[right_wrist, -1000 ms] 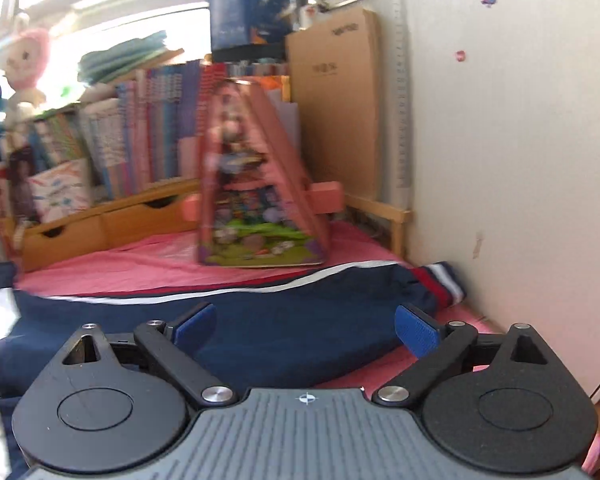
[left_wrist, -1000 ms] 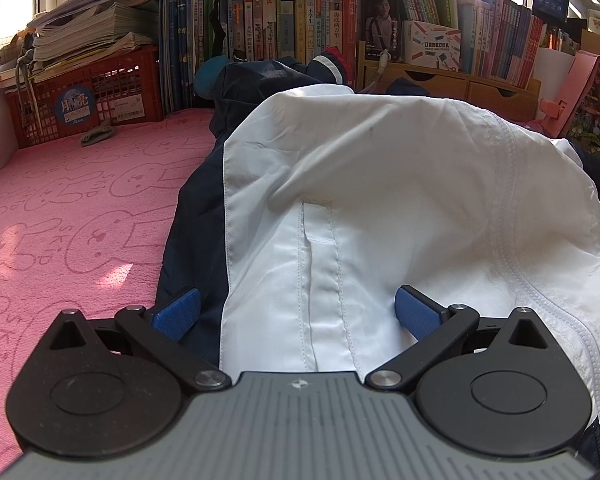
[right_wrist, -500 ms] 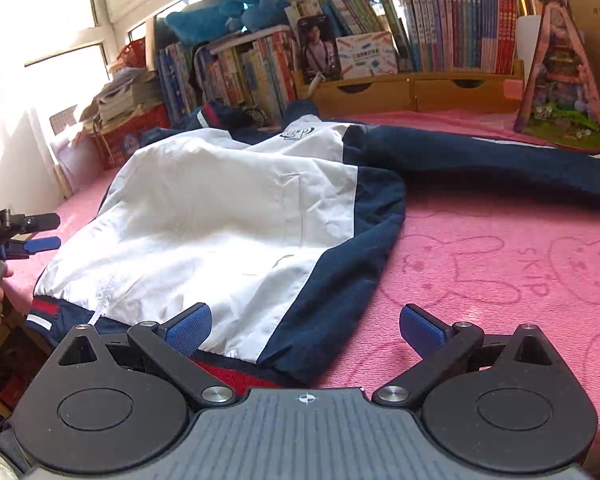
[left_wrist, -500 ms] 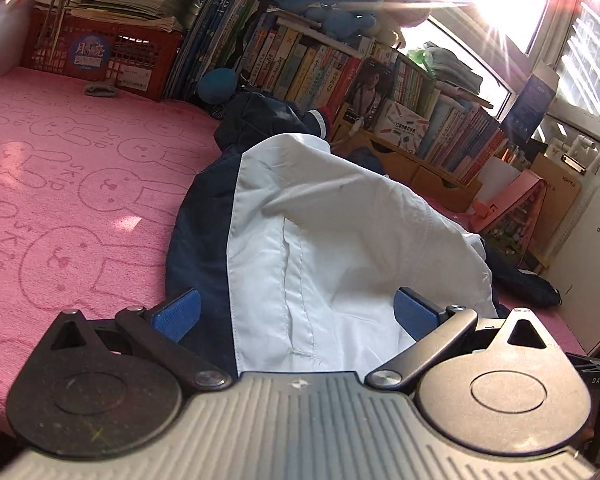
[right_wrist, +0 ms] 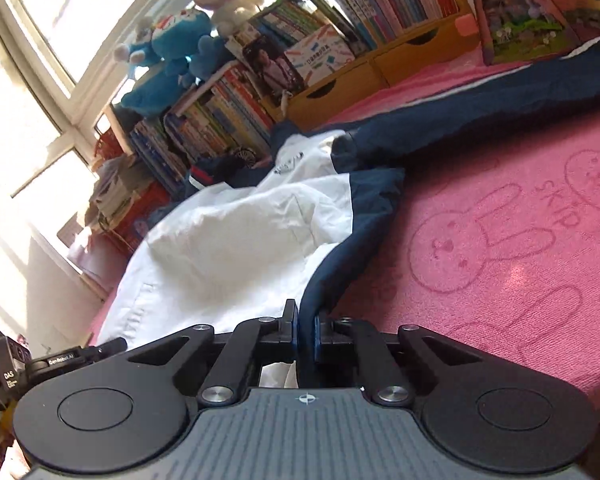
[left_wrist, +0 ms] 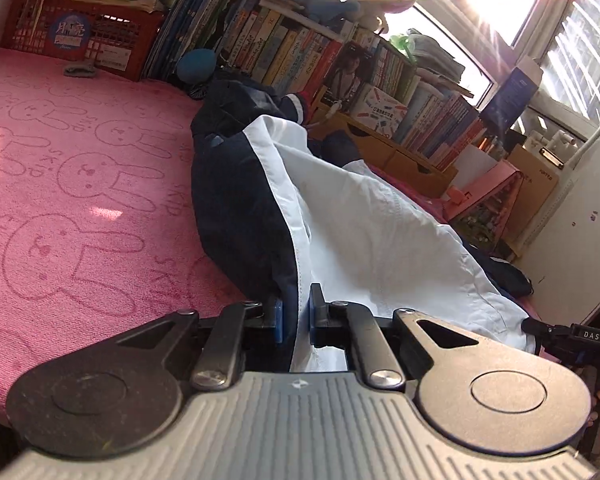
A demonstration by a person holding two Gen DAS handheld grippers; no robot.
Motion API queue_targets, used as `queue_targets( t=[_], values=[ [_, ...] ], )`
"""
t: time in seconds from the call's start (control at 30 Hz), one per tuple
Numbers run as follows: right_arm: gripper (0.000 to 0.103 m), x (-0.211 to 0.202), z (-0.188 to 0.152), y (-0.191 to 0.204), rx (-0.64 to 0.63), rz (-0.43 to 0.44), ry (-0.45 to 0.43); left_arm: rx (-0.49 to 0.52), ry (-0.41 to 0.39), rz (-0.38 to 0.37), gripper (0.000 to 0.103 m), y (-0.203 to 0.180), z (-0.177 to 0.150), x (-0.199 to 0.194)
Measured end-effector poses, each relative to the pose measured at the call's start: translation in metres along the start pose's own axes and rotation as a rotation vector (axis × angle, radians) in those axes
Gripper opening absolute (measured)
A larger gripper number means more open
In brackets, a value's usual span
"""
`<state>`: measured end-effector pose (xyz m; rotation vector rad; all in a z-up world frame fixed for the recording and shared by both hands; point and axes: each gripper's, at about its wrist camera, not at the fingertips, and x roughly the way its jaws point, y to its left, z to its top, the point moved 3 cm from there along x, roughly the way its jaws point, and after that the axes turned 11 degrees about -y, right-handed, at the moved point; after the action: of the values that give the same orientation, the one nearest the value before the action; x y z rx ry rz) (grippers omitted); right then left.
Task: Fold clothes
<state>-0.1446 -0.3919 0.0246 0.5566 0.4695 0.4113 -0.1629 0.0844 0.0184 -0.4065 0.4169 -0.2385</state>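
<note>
Pink rabbit-print blanket [left_wrist: 80, 200] covers the bed, and the navy-and-white jacket [left_wrist: 360, 220] lies spread across it, one navy sleeve [right_wrist: 480, 112] trailing toward 2 o'clock in the right wrist view. Left gripper [left_wrist: 296, 314] is clenched on the hem at the navy-white seam, right gripper [right_wrist: 306, 332] clenched on the hem's navy edge at 6 o'clock. Best to lift both corners evenly, keep the hem taut, carry it toward 12 o'clock without dragging the sleeve.

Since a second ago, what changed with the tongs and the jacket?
Both tongs went from wide open to shut on the jacket: left tongs and right tongs each pinch its near hem. The jacket still lies spread on the pink blanket.
</note>
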Motion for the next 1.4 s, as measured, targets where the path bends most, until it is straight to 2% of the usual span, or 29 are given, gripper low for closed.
queue_targets(
  t=[0.1,0.17,0.2,0.23,0.27,0.3,0.37,0.4,0.47,0.53,0.57,0.6,0.63,0.67,0.7,0.73,0.8,0.83,0.87,0.93,1.0,1.07,1.13,1.2,1.23,1.27,1.3,1.33,1.4],
  values=[
    [0.009,-0.046,0.017,0.022,-0.130,0.017,-0.074,0.073,0.030,0.035,0.014,-0.002,-0.004,-0.014],
    [0.013,-0.053,0.014,0.022,-0.176,-0.033,-0.033,0.096,0.053,0.068,0.019,0.001,-0.009,-0.019],
    [0.014,-0.050,0.009,0.017,-0.171,-0.068,0.002,0.067,0.062,0.090,0.022,0.007,-0.013,-0.016],
    [0.016,-0.045,0.004,0.010,-0.161,-0.110,0.032,0.031,0.062,0.102,0.030,0.013,-0.015,-0.013],
    [0.024,-0.040,-0.001,0.004,-0.143,-0.144,0.050,-0.009,0.047,0.102,0.036,0.019,-0.014,-0.011],
    [0.038,-0.034,-0.002,-0.003,-0.113,-0.164,0.050,-0.050,0.024,0.095,0.042,0.025,-0.011,-0.009],
    [0.057,-0.022,-0.004,-0.016,-0.053,-0.186,0.044,-0.095,-0.017,0.081,0.090,0.031,-0.004,-0.002],
    [0.066,-0.015,-0.003,-0.021,-0.030,-0.160,0.031,-0.106,-0.031,0.068,0.095,0.034,0.000,0.003],
    [0.076,0.005,0.000,-0.028,-0.013,-0.120,0.031,-0.130,-0.042,0.043,0.096,0.038,0.005,0.016],
    [0.077,0.027,0.002,-0.033,-0.006,-0.088,0.049,-0.163,-0.004,0.022,0.096,0.041,0.002,0.034],
    [0.077,0.038,0.000,-0.032,-0.009,-0.074,0.070,-0.182,0.024,0.017,0.091,0.044,-0.001,0.044],
    [0.076,0.048,-0.002,-0.031,-0.012,-0.063,0.089,-0.184,0.036,0.019,0.079,0.045,-0.004,0.050],
    [0.074,0.055,-0.006,-0.027,-0.013,-0.056,0.106,-0.170,0.035,0.027,0.039,0.044,-0.006,0.054],
    [0.050,0.061,-0.010,-0.024,-0.011,-0.051,0.123,-0.179,0.042,0.029,0.011,0.043,-0.007,0.056],
    [0.019,0.066,-0.013,-0.021,0.006,-0.043,0.142,-0.206,0.057,0.026,0.010,0.042,-0.008,0.056],
    [0.015,0.066,-0.014,-0.018,0.047,-0.024,0.158,-0.233,0.053,-0.006,0.008,0.039,-0.007,0.050],
    [0.011,0.051,-0.006,-0.010,0.127,0.064,0.122,-0.227,0.012,-0.093,0.008,0.025,0.003,0.030],
    [0.011,0.040,0.002,-0.006,0.152,0.117,0.091,-0.190,-0.013,-0.126,0.008,0.016,0.010,0.018],
    [0.011,0.025,0.010,0.001,0.146,0.156,0.056,-0.133,-0.030,-0.131,0.008,0.010,0.014,0.007],
    [0.011,0.000,0.022,0.014,0.073,0.168,0.005,-0.100,0.009,-0.073,0.010,0.013,0.007,0.006],
    [0.011,-0.008,0.018,0.013,-0.001,0.095,0.028,-0.088,0.065,-0.007,0.011,0.020,-0.003,0.010],
    [0.011,-0.002,0.005,0.003,0.002,0.021,0.102,-0.083,0.116,0.056,0.017,0.028,-0.014,0.013],
    [0.012,0.008,-0.011,-0.007,-0.022,-0.080,0.197,-0.091,0.120,0.071,0.022,0.033,-0.017,0.010],
    [0.014,0.011,-0.016,-0.007,-0.096,-0.151,0.274,-0.091,0.113,0.084,0.033,0.037,-0.017,0.005],
    [0.017,0.011,-0.018,-0.005,-0.138,-0.183,0.307,-0.078,0.098,0.102,0.047,0.039,-0.013,0.001],
    [0.031,0.010,-0.015,-0.003,-0.187,-0.225,0.331,-0.061,0.075,0.121,0.060,0.041,-0.008,-0.004],
    [0.053,0.007,-0.007,0.001,-0.249,-0.279,0.328,-0.044,0.051,0.139,0.063,0.042,-0.002,-0.009],
    [0.061,0.002,0.003,0.003,-0.314,-0.335,0.307,-0.027,0.028,0.158,0.065,0.044,0.004,-0.014],
    [0.064,-0.004,0.028,0.013,-0.406,-0.409,0.224,0.007,-0.018,0.195,0.066,0.047,0.015,-0.024]
  ],
)
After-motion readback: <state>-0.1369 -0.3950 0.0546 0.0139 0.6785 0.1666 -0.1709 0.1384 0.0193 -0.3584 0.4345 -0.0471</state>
